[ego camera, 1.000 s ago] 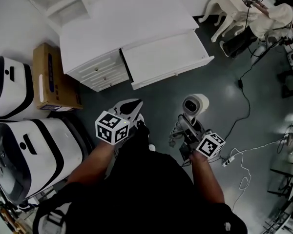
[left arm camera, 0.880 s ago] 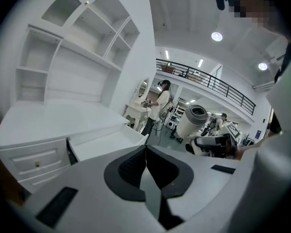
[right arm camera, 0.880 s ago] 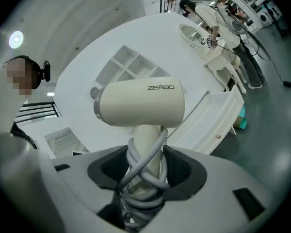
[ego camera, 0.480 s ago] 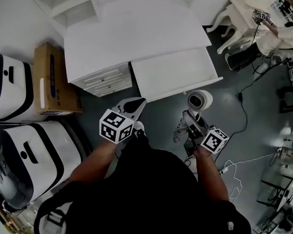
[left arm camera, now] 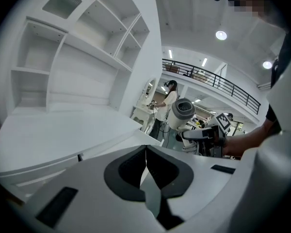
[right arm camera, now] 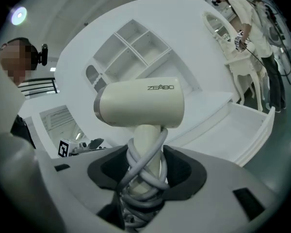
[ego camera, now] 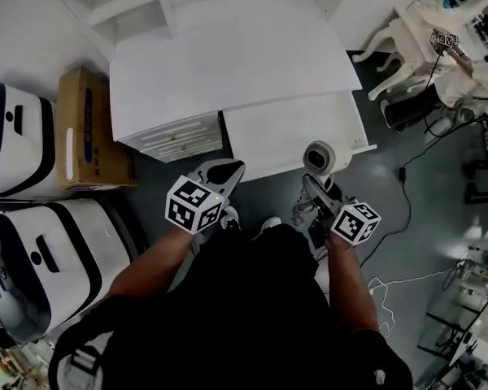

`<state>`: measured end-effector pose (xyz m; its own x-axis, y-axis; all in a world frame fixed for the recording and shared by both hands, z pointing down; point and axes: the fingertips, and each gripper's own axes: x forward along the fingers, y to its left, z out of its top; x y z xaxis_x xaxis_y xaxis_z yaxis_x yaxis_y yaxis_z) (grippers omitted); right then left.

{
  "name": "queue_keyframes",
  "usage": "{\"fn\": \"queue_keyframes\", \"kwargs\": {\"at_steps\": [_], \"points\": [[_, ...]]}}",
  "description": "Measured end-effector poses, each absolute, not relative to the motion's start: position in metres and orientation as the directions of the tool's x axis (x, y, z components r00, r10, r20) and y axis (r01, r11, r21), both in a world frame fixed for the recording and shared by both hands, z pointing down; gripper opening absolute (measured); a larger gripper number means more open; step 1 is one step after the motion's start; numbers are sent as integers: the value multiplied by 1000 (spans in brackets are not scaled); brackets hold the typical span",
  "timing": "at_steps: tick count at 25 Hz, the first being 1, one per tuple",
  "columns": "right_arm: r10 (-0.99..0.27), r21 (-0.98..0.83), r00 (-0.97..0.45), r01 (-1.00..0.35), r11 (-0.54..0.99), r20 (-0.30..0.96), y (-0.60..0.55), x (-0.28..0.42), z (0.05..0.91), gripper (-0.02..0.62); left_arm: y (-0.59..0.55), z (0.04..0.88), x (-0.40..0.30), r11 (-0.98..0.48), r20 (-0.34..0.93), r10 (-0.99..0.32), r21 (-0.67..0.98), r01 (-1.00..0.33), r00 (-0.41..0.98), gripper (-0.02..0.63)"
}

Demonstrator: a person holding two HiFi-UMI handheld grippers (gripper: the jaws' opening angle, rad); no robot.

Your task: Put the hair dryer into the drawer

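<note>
A cream hair dryer [ego camera: 319,158] with its grey cord wound round the handle stands upright in my right gripper [ego camera: 322,195], which is shut on the handle. In the head view its head sits over the front edge of the open white drawer [ego camera: 285,132]. The right gripper view shows the hair dryer [right arm camera: 140,103] above the right gripper [right arm camera: 145,174], with the drawer [right arm camera: 247,125] at the right. My left gripper [ego camera: 220,171] is held shut and empty in front of the drawer's left end. In its own view the left gripper [left arm camera: 146,164] shows both jaws touching.
The drawer belongs to a white dresser [ego camera: 228,55] with shelves behind it. A cardboard box [ego camera: 85,128] and two large white cases [ego camera: 41,250] stand at the left. A white chair [ego camera: 394,43], a person [ego camera: 472,67] and floor cables [ego camera: 390,283] are at the right.
Both grippers have come closer to the dresser. The hair dryer, which was over the dark floor short of the drawer, now sits over the drawer's front edge.
</note>
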<state>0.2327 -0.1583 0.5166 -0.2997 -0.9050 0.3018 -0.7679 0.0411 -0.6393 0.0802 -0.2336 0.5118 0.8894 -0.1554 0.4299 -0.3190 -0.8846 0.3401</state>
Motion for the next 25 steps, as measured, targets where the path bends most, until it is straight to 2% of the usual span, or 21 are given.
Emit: {"fn": "queue_keyframes", "kwargs": {"at_steps": [6,12,18,25], "points": [[-829,-494,-365,-860,127,423,-199,251,540,230,-249,524,89,-844,459,-208,362,-396,864,11],[-667,-276,-461,-887,371,585,-255,260,577,229,-275,537,98,-760,496,-322,373,-532,806,11],[-460,-133,-496,-773,620,737,-303,263,634,229,-292,544,113,-683,513,-399,386,-620,760,11],[-212,-78,-442,-553,829,872,-325,248,716,229,-304,563,102,-580,563,-478,374,-724,674,11]]}}
